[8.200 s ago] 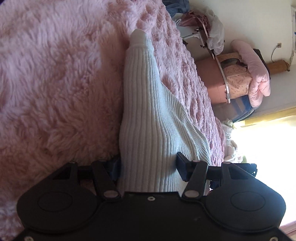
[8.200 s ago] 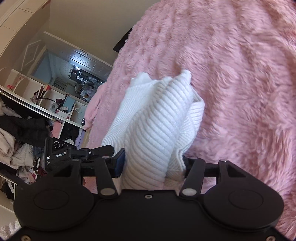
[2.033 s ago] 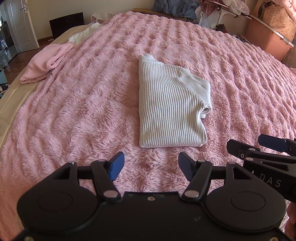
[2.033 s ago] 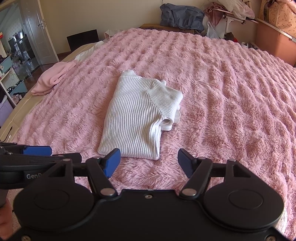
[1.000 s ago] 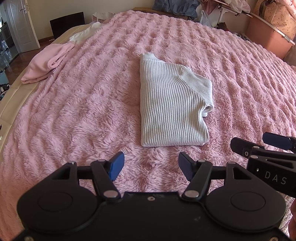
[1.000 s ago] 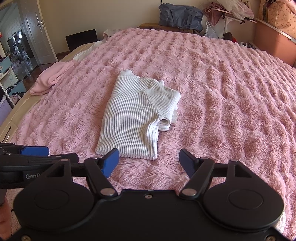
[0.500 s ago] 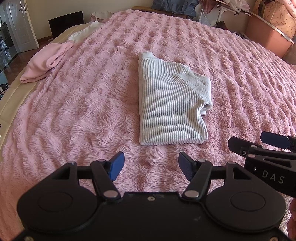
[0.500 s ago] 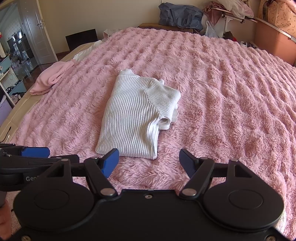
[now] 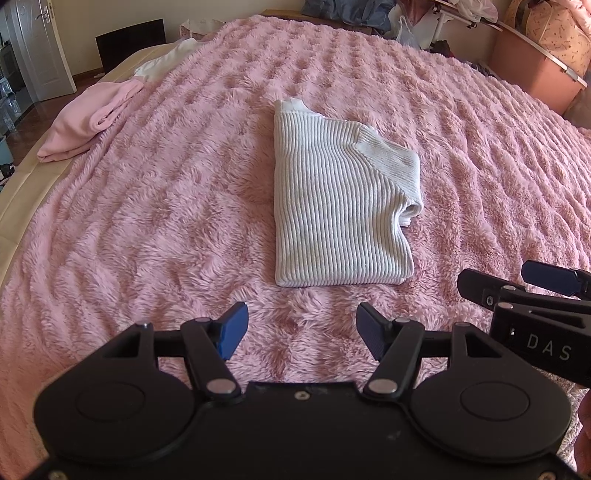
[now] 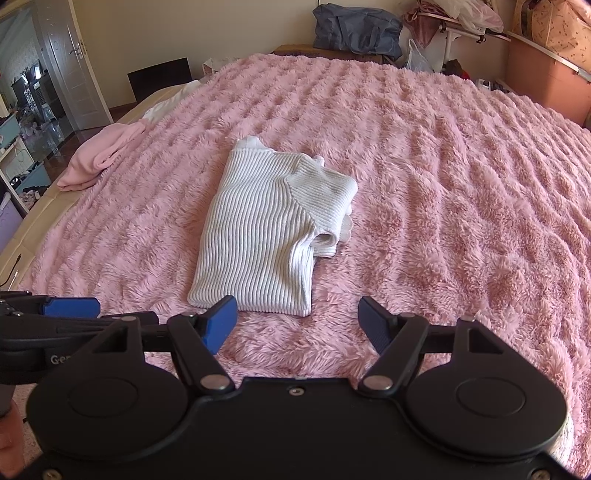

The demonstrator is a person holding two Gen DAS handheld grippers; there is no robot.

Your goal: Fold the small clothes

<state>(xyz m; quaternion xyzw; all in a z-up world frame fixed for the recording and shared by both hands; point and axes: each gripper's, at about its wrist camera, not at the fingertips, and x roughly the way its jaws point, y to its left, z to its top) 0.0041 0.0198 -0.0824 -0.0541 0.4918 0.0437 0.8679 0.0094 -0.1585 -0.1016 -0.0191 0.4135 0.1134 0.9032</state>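
Note:
A white ribbed sweater (image 9: 332,206) lies folded into a rectangle on the pink fluffy blanket (image 9: 147,221), with one sleeve end showing at its right edge. It also shows in the right wrist view (image 10: 266,229). My left gripper (image 9: 301,330) is open and empty, held above the blanket just short of the sweater's near edge. My right gripper (image 10: 297,323) is open and empty, close to the sweater's near edge. Each gripper shows at the side of the other's view.
A folded pink garment (image 9: 88,118) lies at the bed's far left edge, with a white cloth (image 9: 166,61) behind it. A blue bag (image 10: 358,31), a clothes rack and pink storage boxes (image 10: 543,70) stand beyond the bed. A door (image 10: 70,66) is at the left.
Earlier, both grippers were shut on the sweater and lifted it. Now it lies folded and both grippers are open, pulled back. Over the last second they only drifted slightly.

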